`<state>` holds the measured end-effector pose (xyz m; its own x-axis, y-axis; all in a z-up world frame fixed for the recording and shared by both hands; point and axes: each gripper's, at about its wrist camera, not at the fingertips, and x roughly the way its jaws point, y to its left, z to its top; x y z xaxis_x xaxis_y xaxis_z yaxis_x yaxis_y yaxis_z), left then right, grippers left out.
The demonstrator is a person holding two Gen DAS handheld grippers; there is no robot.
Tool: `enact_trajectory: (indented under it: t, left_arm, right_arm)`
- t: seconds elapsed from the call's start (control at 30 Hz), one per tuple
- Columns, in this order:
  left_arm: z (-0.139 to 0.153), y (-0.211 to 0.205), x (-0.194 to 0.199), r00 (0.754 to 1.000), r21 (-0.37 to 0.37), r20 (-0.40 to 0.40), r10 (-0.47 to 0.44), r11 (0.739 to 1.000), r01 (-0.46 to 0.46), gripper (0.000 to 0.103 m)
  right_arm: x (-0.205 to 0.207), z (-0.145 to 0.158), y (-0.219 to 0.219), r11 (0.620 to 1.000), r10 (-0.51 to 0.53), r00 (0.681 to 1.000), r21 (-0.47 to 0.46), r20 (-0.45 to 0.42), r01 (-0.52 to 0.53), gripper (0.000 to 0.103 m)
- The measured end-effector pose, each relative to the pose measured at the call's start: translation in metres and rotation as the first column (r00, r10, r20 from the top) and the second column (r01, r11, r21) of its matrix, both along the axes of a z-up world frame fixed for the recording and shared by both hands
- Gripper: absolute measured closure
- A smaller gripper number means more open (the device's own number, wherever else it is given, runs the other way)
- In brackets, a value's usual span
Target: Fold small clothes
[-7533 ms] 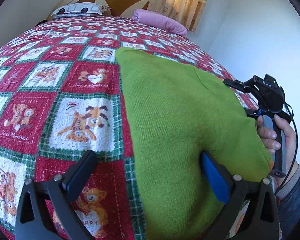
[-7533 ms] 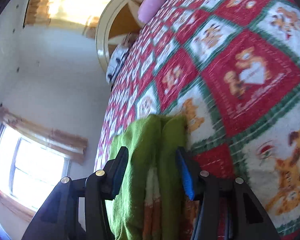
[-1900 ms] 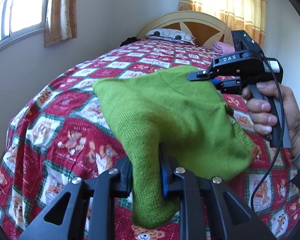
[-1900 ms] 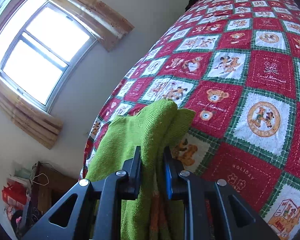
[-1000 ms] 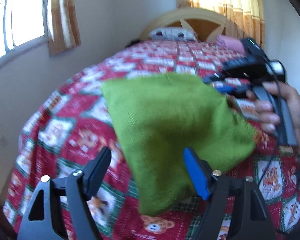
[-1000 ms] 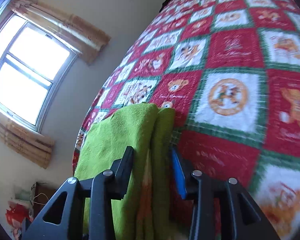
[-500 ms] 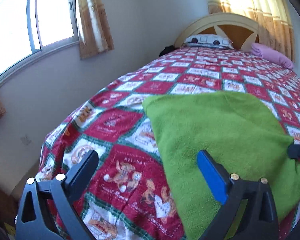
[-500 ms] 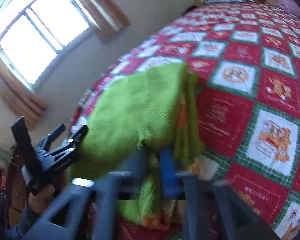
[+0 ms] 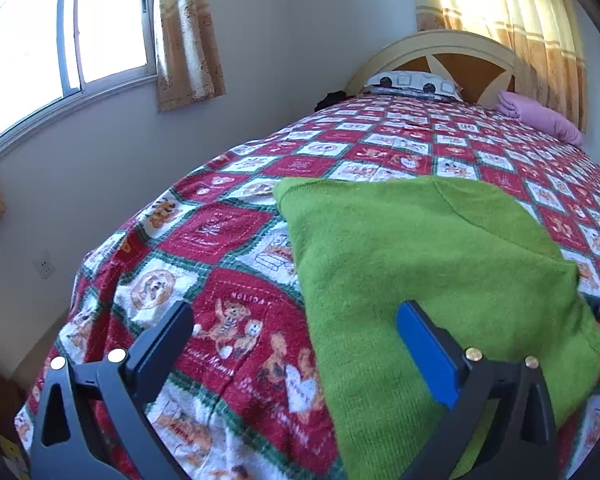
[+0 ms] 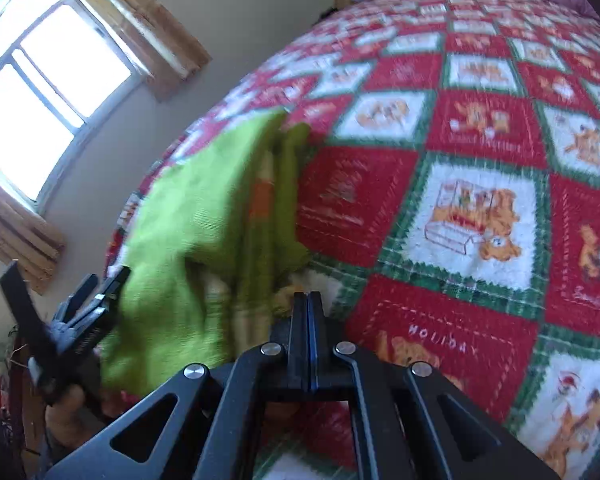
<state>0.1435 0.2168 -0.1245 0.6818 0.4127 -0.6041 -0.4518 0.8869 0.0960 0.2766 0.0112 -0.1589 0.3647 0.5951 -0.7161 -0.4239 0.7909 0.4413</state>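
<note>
A folded green knit sweater (image 9: pixel 420 256) lies on the red and white patchwork quilt (image 9: pixel 220 236) near the foot of the bed. My left gripper (image 9: pixel 296 336) is open and empty, its blue right finger (image 9: pixel 428 344) over the sweater's near edge. In the right wrist view the sweater (image 10: pixel 204 216) lies to the left, with an orange and white layer showing at its folded edge. My right gripper (image 10: pixel 308 304) is shut with nothing between its fingers, just right of the sweater. The left gripper (image 10: pixel 72 320) shows at the sweater's left edge there.
A pink folded cloth (image 9: pixel 540 116) and a patterned pillow (image 9: pixel 412 80) lie by the wooden headboard (image 9: pixel 444 52). A window (image 9: pixel 60 48) with curtains is on the left wall. The quilt's left edge drops toward the floor.
Both grippers held the sweater two seconds ago and have let it go. The left gripper opened and drew back. The right gripper opened, came off the sweater and shut empty.
</note>
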Motion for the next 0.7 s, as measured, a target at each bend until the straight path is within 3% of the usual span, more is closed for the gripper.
enact_trajectory:
  t: [0.07, 0.13, 0.17, 0.2, 0.43, 0.57, 0.7]
  left_arm:
    - [0.011, -0.008, -0.012, 1.000, -0.009, 0.000, -0.022, 1.000, 0.022, 0.000]
    - [0.021, -0.018, -0.023, 0.999, -0.006, 0.011, -0.051, 0.999, 0.051, 0.000]
    - [0.027, -0.024, -0.030, 0.998, 0.008, 0.016, -0.064, 0.998, 0.064, 0.000]
    - [0.033, -0.031, -0.037, 0.996, 0.023, 0.024, -0.080, 0.997, 0.079, 0.000]
    - [0.063, -0.055, -0.063, 0.983, 0.032, 0.095, -0.160, 0.987, 0.158, 0.000]
    - [0.073, -0.060, -0.068, 0.976, 0.033, 0.126, -0.176, 0.984, 0.173, 0.000]
    - [0.077, -0.063, -0.069, 0.975, 0.033, 0.135, -0.176, 0.984, 0.173, 0.000]
  right_arm:
    - [-0.013, 0.020, -0.001, 1.000, 0.005, 0.998, 0.004, 0.057, -0.005, 0.100]
    - [-0.030, 0.042, 0.003, 1.000, 0.008, 0.993, -0.009, 0.120, -0.007, 0.075]
    - [-0.041, 0.053, 0.006, 1.000, 0.014, 0.988, -0.008, 0.152, -0.013, 0.051]
    - [-0.051, 0.063, 0.006, 1.000, 0.020, 0.983, 0.002, 0.181, -0.021, 0.041]
    - [-0.120, 0.111, 0.024, 0.998, 0.047, 0.924, -0.044, 0.379, -0.033, 0.041]
    - [-0.141, 0.121, 0.018, 0.999, 0.026, 0.903, -0.053, 0.428, -0.004, 0.041]
    - [-0.146, 0.123, 0.012, 0.999, 0.009, 0.904, -0.047, 0.428, 0.012, 0.041]
